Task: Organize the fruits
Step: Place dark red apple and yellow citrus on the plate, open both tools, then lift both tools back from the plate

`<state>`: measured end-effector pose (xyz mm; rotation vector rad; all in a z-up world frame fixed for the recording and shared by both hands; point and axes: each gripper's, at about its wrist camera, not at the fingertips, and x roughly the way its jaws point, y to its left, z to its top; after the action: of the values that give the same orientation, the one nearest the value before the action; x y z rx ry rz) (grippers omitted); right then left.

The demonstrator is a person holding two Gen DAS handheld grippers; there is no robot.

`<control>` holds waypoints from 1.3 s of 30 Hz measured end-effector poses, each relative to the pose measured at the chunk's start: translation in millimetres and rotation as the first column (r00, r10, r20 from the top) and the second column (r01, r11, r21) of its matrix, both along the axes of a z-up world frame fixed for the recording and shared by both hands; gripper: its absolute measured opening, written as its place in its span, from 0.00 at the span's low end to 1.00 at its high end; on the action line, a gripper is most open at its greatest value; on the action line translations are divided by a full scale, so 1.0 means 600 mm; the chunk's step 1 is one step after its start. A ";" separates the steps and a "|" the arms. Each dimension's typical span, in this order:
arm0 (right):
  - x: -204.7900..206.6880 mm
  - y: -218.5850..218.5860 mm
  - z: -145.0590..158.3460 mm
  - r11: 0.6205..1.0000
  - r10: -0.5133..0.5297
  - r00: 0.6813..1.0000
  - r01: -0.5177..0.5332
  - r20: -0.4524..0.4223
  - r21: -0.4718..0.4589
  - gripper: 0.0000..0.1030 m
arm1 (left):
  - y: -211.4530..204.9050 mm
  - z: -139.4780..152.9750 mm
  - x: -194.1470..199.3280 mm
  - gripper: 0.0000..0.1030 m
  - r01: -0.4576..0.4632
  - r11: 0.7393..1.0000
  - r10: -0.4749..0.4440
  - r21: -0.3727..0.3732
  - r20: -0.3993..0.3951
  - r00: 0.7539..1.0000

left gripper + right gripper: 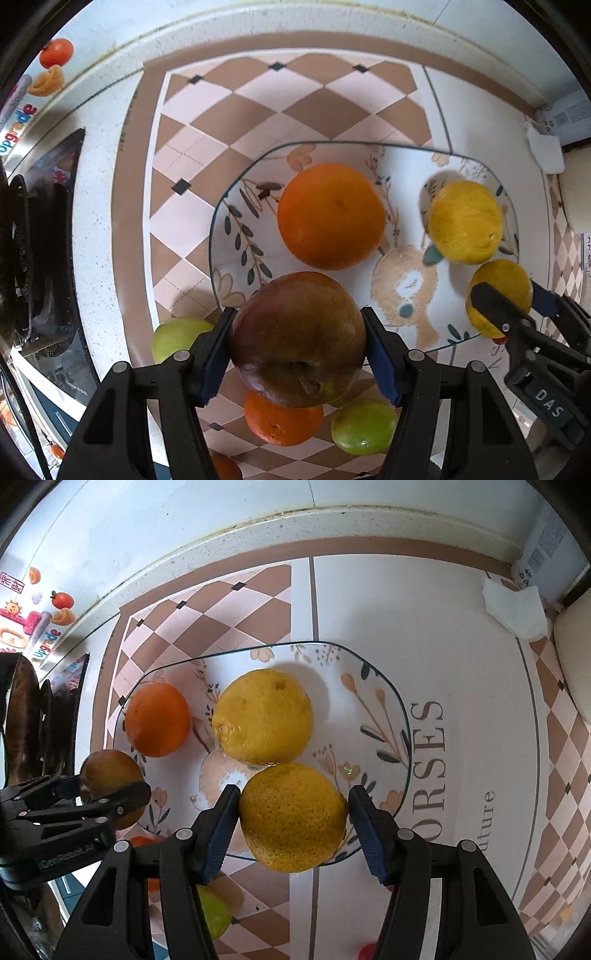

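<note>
A dark red apple (295, 343) sits between the blue pads of my left gripper (297, 321), which is shut on it above the near left rim of a flowered plate (406, 321). An orange (330, 216) and a yellow citrus (463, 221) lie on the plate. My right gripper (293, 794) is shut on a second yellow citrus (291, 819) over the plate's (369, 709) near edge. In the right wrist view the left gripper (107, 784) and its apple (107, 768) hang at the left, beside the orange (157, 720) and the resting citrus (262, 716).
Loose on the checkered mat below the plate are two green apples (177, 336) (364, 428) and an orange (284, 421). A black stove (22, 240) stands at the left. A crumpled white tissue (517, 605) lies in the back right corner by the wall.
</note>
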<state>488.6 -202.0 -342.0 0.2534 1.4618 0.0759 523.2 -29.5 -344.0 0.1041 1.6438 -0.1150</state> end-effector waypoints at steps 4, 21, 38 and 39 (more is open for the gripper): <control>0.003 -0.008 -0.007 1.000 -0.016 1.000 0.017 -0.023 0.017 0.63 | 0.008 -0.009 0.000 0.62 -0.034 0.999 0.034 -0.029 -0.014 0.999; -0.058 -0.027 0.080 0.997 -0.025 0.999 0.028 0.043 -0.077 0.89 | 0.063 0.079 -0.041 0.89 -0.035 0.999 0.037 -0.017 0.128 0.991; -0.186 0.006 0.212 0.994 -0.013 0.985 0.032 0.171 -0.107 0.91 | 0.057 0.225 -0.166 0.89 -0.029 0.998 0.044 -0.050 0.327 0.944; -0.192 0.006 0.219 0.994 -0.014 0.984 0.033 0.178 -0.107 0.91 | 0.057 0.233 -0.174 0.89 -0.028 0.998 0.044 -0.053 0.334 0.941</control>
<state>373.5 -198.4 -210.6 0.1698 1.2812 -0.0012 418.7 5.0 -204.1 0.0531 1.3002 -0.1023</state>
